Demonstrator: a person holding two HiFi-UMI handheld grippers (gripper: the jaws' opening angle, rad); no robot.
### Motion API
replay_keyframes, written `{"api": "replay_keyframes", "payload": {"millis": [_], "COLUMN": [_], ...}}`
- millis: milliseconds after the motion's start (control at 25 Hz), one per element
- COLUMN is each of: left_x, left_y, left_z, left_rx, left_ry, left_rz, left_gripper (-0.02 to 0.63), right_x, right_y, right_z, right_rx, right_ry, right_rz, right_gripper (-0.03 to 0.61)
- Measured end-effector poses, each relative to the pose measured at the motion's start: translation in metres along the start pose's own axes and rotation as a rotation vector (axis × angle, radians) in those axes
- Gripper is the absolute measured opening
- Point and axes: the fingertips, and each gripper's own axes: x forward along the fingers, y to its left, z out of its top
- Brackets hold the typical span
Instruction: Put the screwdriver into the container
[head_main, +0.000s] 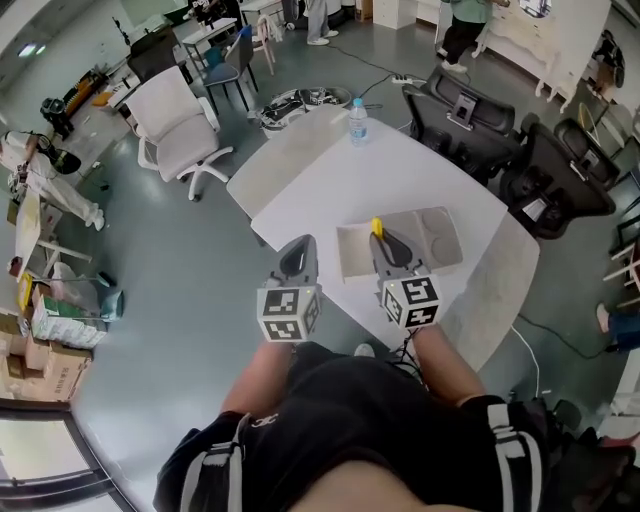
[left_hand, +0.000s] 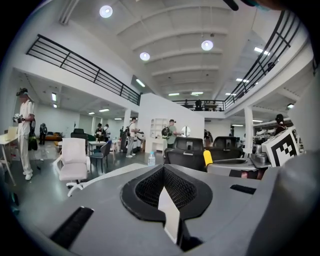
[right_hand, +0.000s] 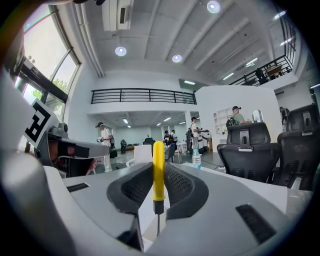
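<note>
Covering most of the screwdriver (head_main: 377, 229), the right tool (head_main: 386, 247) clamps it

A big open-plan workspace — part office, part lab hall. A wide grey floor (head_main: 180, 290), white tables (head_main: 400, 180), black swivel chairs (head_main: 465, 115), a railed mezzanine (left_hand: 80, 67) under round ceiling lights (left_hand: 207, 45) — and people (left_hand: 172, 132) standing about among distant desks.

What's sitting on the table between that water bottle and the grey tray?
Nothing. In the head view, only bare white tabletop runs from the water bottle to the grey tray.
</note>
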Motion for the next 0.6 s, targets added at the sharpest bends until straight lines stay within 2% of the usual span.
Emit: {"api": "replay_keyframes", "payload": {"millis": [160,400,600], "left_x": [0.023,0.056,0.074], "left_y": [0.012,0.024,0.034], "left_z": [-0.004,0.009,0.009], "left_rx": [-0.005,0.031,0.032], "left_ry": [0.017,0.000,0.010], "left_rz": [-0.043,-0.163,-0.244], "left_gripper": [0.003,0.003,0.003], "right_x": [0.018,0.044,0.055], "right_y": [-0.006,-0.020,-0.021], "right_z": [-0.012,-0.030,-0.049], "right_rx": [0.007,0.053,0.062], "right_ry": [0.041,0.097,0.155], "right_rz": [-0.038,-0.156,-0.221], "right_gripper": [0.064,0.065,0.064]}}
